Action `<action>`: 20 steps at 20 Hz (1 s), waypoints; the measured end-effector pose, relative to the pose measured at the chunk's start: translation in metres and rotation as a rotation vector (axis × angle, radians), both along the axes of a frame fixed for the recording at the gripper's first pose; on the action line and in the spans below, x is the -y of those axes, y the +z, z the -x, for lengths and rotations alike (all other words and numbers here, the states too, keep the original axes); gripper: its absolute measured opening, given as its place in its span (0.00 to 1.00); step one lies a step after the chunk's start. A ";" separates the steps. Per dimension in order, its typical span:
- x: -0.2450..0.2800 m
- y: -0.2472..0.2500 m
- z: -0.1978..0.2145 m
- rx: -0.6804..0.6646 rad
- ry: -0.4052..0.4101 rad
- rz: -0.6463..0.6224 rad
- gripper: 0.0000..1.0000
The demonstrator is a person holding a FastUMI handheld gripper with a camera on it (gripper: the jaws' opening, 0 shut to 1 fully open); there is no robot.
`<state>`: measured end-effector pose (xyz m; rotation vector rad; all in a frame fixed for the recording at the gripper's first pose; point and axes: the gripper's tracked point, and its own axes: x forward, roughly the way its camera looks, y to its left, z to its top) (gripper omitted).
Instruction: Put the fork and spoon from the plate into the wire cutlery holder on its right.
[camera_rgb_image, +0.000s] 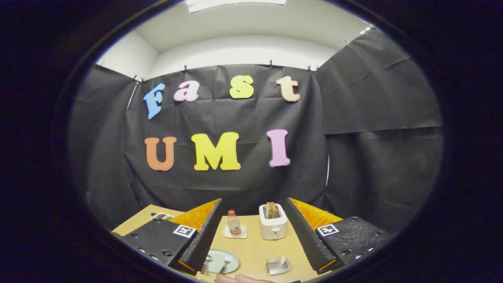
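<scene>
fork [225, 264] and spoon [206, 262] both on plate [232, 257], wire holder [278, 265] just right of it. gripper [253, 239] fingers spread wide, nothing held, hovering high. looks like pre-grab; next probably drop toward fork.

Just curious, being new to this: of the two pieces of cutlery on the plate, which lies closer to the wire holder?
The fork; the spoon lies farther from the holder.

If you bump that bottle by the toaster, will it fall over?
Probably. The bottle is tall and narrow, standing upright on a small dish, so it looks tippy. It would likely roll once down. The open gripper is not touching it.
</scene>
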<state>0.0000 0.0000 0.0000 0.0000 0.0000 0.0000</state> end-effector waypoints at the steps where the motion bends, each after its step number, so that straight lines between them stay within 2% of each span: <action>1: -0.001 -0.001 0.000 -0.004 -0.001 0.003 0.95; 14: -0.018 -0.022 0.001 -0.026 0.030 0.064 0.95; 17: -0.019 -0.036 -0.002 -0.046 0.033 0.064 0.95; 20: -0.030 -0.066 -0.011 -0.078 0.070 0.067 0.96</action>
